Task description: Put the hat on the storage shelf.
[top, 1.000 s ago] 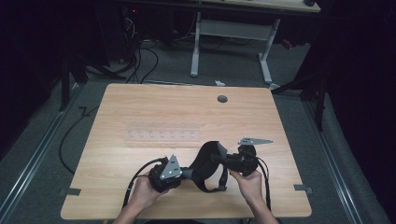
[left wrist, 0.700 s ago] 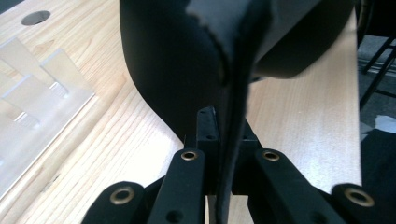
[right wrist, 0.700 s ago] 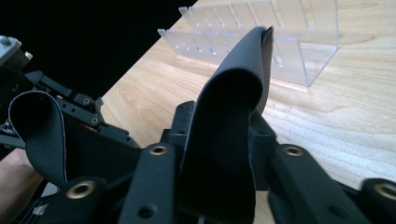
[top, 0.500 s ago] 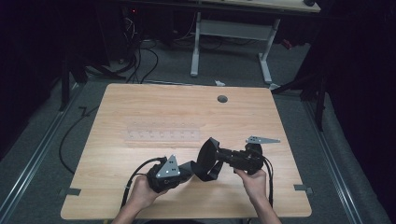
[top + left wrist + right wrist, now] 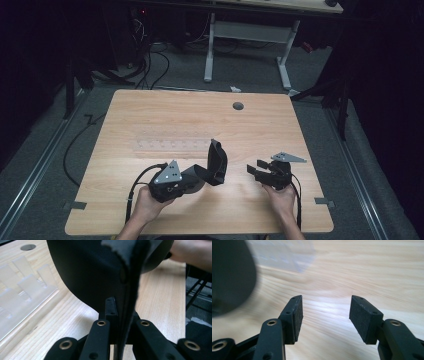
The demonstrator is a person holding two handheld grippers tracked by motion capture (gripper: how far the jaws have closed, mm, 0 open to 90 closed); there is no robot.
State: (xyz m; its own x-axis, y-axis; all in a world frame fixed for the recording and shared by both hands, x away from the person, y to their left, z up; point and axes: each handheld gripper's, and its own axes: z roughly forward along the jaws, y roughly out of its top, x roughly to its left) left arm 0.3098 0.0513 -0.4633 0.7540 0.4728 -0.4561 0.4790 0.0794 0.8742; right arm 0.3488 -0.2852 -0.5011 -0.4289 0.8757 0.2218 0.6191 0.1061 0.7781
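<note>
— Two grippers, one object: our left gripper is clamped on the thin edge of the black cap, lower centre of the high view.
— And our right gripper?
— Jaws apart, empty, just right of the cap, which stands upright between us, nearer the left.
</note>
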